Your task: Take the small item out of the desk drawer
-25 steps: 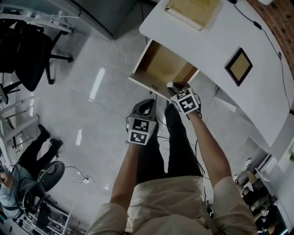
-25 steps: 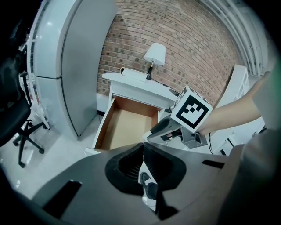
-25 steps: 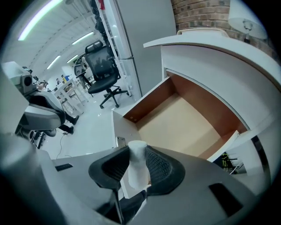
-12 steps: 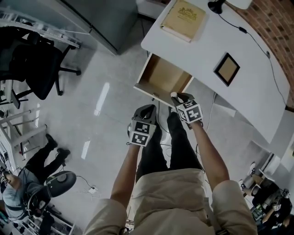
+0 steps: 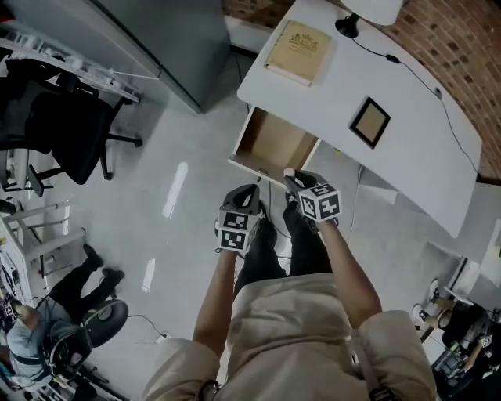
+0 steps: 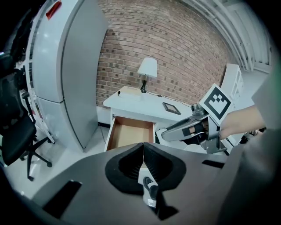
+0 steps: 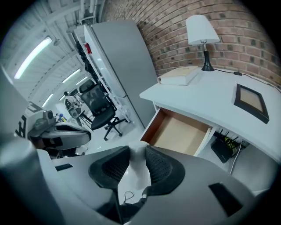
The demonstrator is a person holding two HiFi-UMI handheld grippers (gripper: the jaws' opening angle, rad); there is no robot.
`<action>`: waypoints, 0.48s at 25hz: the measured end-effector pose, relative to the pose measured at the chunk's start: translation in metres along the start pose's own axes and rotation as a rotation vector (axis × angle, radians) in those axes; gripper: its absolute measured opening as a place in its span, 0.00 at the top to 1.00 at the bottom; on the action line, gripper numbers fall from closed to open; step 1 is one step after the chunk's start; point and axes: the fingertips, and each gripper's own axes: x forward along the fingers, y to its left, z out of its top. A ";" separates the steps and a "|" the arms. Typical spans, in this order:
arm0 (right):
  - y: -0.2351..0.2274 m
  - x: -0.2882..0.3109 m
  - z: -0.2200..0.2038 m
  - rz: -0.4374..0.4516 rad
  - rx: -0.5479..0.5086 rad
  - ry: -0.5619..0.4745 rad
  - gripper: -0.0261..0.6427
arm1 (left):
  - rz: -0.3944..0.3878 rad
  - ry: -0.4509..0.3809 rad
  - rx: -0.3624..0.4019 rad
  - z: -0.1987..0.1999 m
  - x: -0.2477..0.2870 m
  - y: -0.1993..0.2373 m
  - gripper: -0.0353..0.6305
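The wooden desk drawer stands pulled out from the white desk, and its bare floor shows in the left gripper view and the right gripper view. My right gripper hovers in front of the drawer's front edge, shut on a small white item. In its own view the white item sits pinched between the ribbed pads of the right gripper. My left gripper hangs beside it, left of the right one, shut and empty.
On the desk lie a tan book, a framed picture and a lamp with its cable. A grey cabinet stands left of the desk. A black office chair and a seated person are at the left.
Both grippers have risen away from the drawer, the right one still carrying the white item. The head view has pulled back, so desk and drawer look smaller and farther.
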 end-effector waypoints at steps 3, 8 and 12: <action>0.011 -0.014 0.008 0.004 0.013 -0.040 0.75 | 0.009 -0.014 -0.009 0.009 -0.011 -0.002 0.92; 0.025 -0.041 0.022 0.001 0.037 -0.116 0.75 | 0.013 -0.040 -0.023 0.021 -0.029 -0.009 0.92; 0.032 -0.064 0.028 -0.008 0.055 -0.165 0.75 | 0.013 -0.041 -0.022 0.027 -0.042 -0.018 0.92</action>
